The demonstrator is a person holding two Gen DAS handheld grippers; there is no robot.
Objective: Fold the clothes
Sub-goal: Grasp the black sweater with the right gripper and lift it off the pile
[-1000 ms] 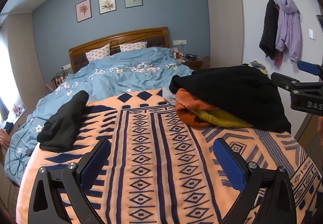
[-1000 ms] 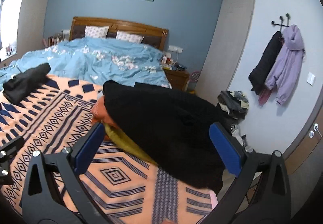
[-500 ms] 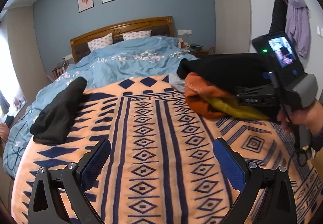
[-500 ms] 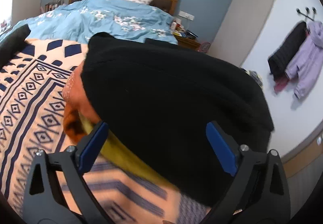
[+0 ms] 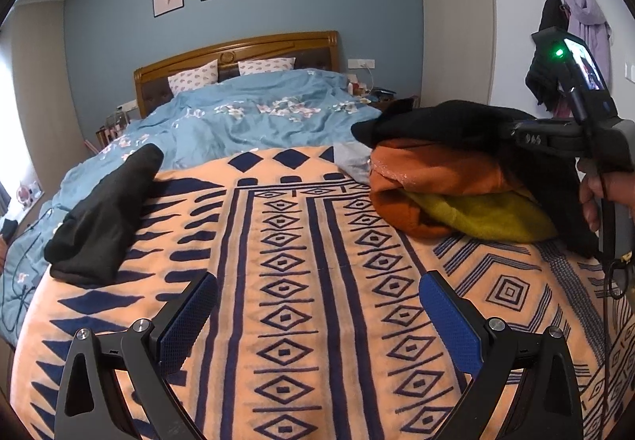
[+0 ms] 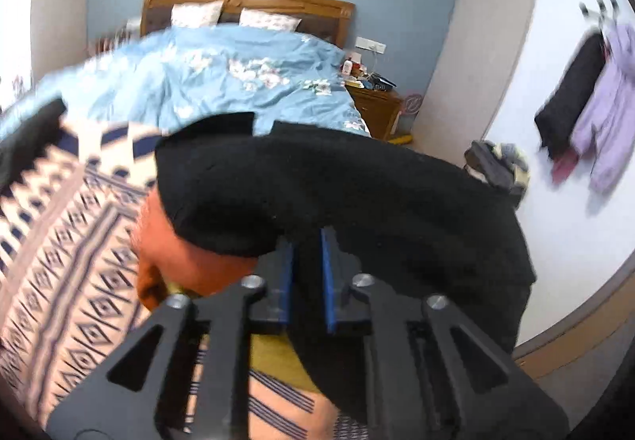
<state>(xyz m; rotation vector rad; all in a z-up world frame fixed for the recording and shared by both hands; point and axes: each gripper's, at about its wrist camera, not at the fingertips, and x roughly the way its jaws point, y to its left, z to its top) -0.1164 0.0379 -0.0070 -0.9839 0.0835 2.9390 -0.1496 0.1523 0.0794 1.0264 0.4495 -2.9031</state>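
A pile of clothes lies at the right of the orange patterned blanket [image 5: 301, 241]: a black garment [image 5: 436, 126] on top, an orange one [image 5: 428, 178] under it and a yellow one [image 5: 476, 213] at the bottom. My right gripper [image 6: 307, 237] is closing its jaws on the near edge of the black garment [image 6: 357, 193], with black cloth pinched between the blue pads. My left gripper [image 5: 317, 281] hovers open over the bare blanket with nothing between its fingers. A folded black garment [image 5: 103, 217] rests at the blanket's left edge.
A blue floral duvet [image 5: 246, 122] covers the bed beyond the blanket, up to the wooden headboard [image 5: 238, 51]. A cluttered nightstand [image 6: 377, 98] stands at the right of the bed. Coats [image 6: 587, 110] hang on the right wall above a heap of clothes [image 6: 496, 166].
My right gripper came down and forward onto the pile, and its jaws went from wide apart to nearly together on the black garment. The left gripper sank a little toward the blanket.
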